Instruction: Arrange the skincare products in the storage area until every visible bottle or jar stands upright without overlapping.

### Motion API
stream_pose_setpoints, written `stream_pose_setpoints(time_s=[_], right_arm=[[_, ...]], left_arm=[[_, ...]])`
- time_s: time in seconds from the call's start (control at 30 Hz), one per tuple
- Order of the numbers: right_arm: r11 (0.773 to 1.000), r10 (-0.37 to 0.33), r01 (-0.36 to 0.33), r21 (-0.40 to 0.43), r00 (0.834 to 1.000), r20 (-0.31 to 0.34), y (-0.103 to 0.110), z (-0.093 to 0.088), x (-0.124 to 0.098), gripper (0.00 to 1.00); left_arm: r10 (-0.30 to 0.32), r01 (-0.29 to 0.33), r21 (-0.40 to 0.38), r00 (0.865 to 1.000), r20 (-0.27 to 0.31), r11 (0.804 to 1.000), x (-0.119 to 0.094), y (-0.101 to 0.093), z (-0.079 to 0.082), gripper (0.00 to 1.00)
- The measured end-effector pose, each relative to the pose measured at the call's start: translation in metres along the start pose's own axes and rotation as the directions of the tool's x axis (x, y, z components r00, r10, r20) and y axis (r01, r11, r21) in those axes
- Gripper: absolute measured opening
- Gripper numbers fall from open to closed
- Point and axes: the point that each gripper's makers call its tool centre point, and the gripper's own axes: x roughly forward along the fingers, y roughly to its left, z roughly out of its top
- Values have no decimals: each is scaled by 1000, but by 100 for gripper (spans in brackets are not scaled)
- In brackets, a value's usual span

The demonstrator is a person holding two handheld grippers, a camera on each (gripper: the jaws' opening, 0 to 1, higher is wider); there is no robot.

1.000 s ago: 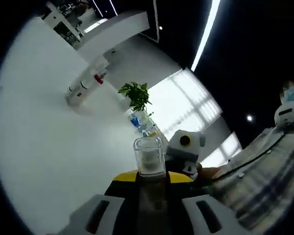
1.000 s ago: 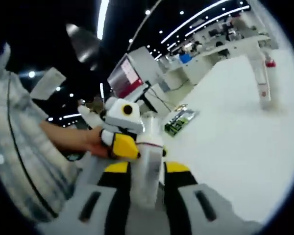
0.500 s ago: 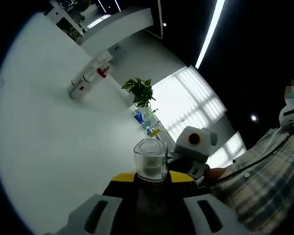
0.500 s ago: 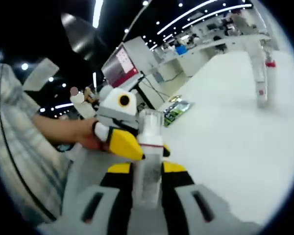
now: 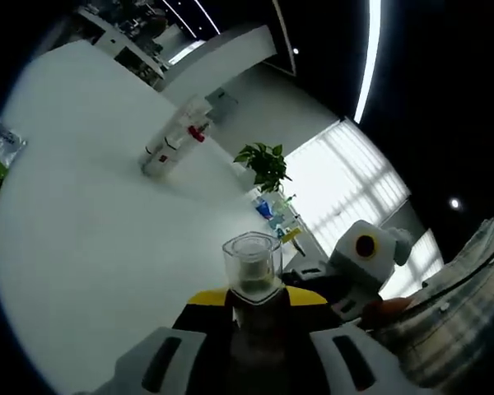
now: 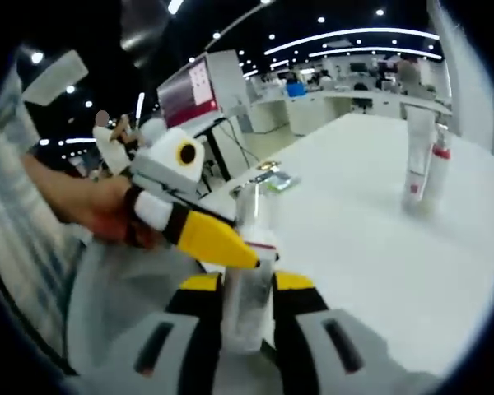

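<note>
My left gripper is shut on a bottle with a clear cap that points forward between its yellow pads. Off to its right my right gripper is held up by a hand. In the right gripper view, my right gripper is shut on a pale bottle. There the left gripper comes in from the left, one yellow jaw lying against that bottle's neck. I cannot tell whether both hold the same bottle. Two white tubes, one red-capped, stand far off on the white table.
A potted plant and small blue items stand beyond the table's far edge. A green packet lies on the table near a monitor. A plaid sleeve fills the lower right.
Both views have swung with the hands, shifting the tubes in the picture. In the right gripper view the left gripper's yellow jaw has dropped lower across the bottle's neck.
</note>
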Motion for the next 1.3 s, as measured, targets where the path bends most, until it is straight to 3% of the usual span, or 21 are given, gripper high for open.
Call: stream_pose_setpoints(time_s=[0.07,0.13,0.2,0.27,0.3,0.33,0.4,0.5,0.57,0.6,0.63,0.7,0.73,0.87,0.93,1.03,1.2,1.3], right_arm=[[998,54,-55,14,998,34,6,5,0,21],[989,117,-122,83,991,58,13,7,-1,21],[966,184,-196,168,979,83,20,10,-2,22],[951,226,-243,188,968,111,25,13,-2,25],[939,255,-275,207,959,122,29,14,-3,26],[903,316,-339,265,940,126,39,13,-4,26],[878,360,-383,288,924,129,45,11,-5,24],[799,451,-485,356,874,179,59,17,-10,22],[789,456,-496,361,868,196,58,20,-12,22],[797,446,-484,360,875,189,56,20,-12,22],[821,422,-456,344,890,174,53,19,-11,22],[834,404,-434,341,901,159,52,17,-10,21],[866,352,-376,330,927,133,43,14,-7,21],[929,235,-253,269,967,98,26,10,-2,21],[957,167,-180,227,983,76,18,9,-2,21],[980,77,-87,180,995,57,4,7,-3,21],[991,-24,18,136,999,42,-10,6,-5,21],[993,-42,40,113,999,23,-12,3,-4,21]], left_arm=[[-32,33,35,999,-26,999,-6,-3,2,22],[-76,79,53,995,-67,995,-11,-9,1,22],[-133,139,60,986,-104,988,-16,-16,0,22],[-185,197,76,972,-147,977,-21,-25,0,22],[-210,225,76,963,-168,971,-23,-29,-1,22],[-227,250,93,952,-204,964,-25,-32,-4,22],[-246,282,114,935,-257,953,-28,-35,-8,22],[-289,334,112,910,-298,936,-32,-44,-8,22],[-294,340,116,908,-298,933,-33,-46,-6,22],[-303,347,108,905,-297,931,-34,-46,-5,23],[-297,340,111,910,-289,934,-32,-43,-4,23],[-288,329,104,913,-287,939,-30,-40,-4,23],[-259,298,109,926,-274,948,-26,-38,-4,23],[-158,181,113,969,-192,977,-11,-25,2,23],[-107,129,150,983,-148,980,-4,-21,6,23],[-25,40,146,994,-103,988,3,-14,7,22],[53,-50,138,998,-17,989,10,-8,11,21],[71,-70,131,997,-6,989,13,-6,8,22]])
